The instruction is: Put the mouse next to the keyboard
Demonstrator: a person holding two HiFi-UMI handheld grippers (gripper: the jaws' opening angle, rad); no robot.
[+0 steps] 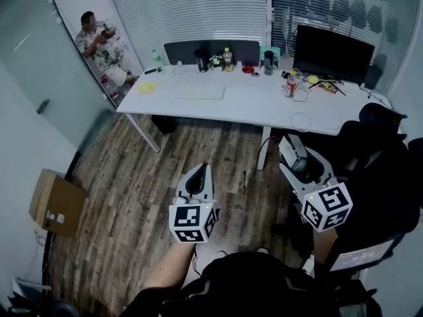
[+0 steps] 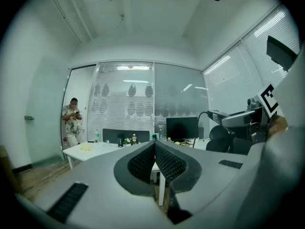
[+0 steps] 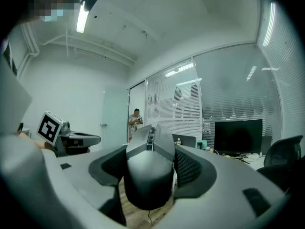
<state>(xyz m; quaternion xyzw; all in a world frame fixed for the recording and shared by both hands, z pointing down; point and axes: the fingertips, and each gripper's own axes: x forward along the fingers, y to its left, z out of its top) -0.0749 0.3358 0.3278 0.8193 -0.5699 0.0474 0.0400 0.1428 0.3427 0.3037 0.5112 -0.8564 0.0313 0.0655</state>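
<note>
A dark grey mouse (image 3: 147,185) sits between the pads of my right gripper (image 3: 151,159), which is shut on it and held in the air over the wooden floor, well short of the desk. In the head view the mouse (image 1: 293,150) shows at the tip of the right gripper (image 1: 299,156). The white keyboard (image 1: 199,92) lies on the white desk (image 1: 251,107), left of its middle. My left gripper (image 1: 198,176) hovers over the floor with its pads (image 2: 143,162) pressed together and nothing between them.
A black monitor (image 1: 332,53) stands at the desk's back right, with bottles, a red can (image 1: 291,86) and cables around it. A black office chair (image 1: 380,150) is to my right. A cardboard box (image 1: 56,203) sits on the floor at left. A person (image 1: 99,45) stands by the door.
</note>
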